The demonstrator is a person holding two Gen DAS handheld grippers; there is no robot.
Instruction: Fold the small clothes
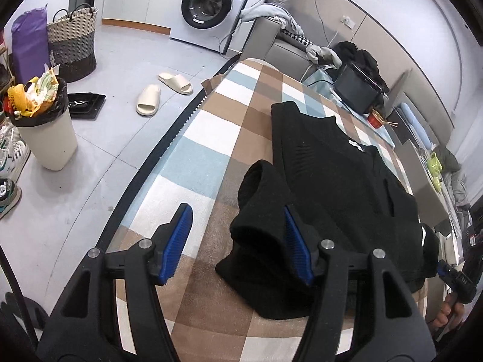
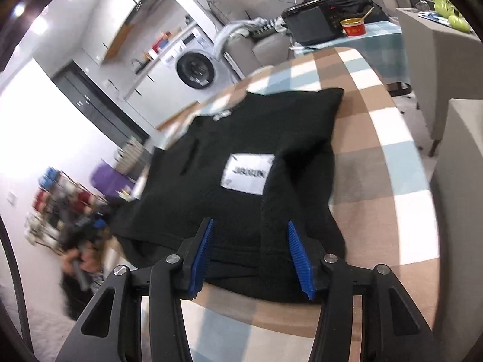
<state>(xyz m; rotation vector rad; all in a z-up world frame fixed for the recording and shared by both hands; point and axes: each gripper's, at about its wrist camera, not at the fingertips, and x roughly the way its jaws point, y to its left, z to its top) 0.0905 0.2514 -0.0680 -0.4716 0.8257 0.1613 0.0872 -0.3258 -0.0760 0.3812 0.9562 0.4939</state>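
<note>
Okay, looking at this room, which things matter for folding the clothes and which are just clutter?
For the job:
black top
checked table
left gripper, jaws open
right gripper, jaws open

Just lying about:
washing machine
slippers
bin
woven basket
red bowl

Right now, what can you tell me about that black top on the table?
The black top is a small knitted-looking garment, soft and fuzzy, spread mostly flat on the checked table cover. A white rectangular patch with blurred lettering sits on its body, and a smaller white label marks the neck. One sleeve is bunched up and curled. The left gripper and right gripper both stand open at its near edge, neither clamping it.
</note>
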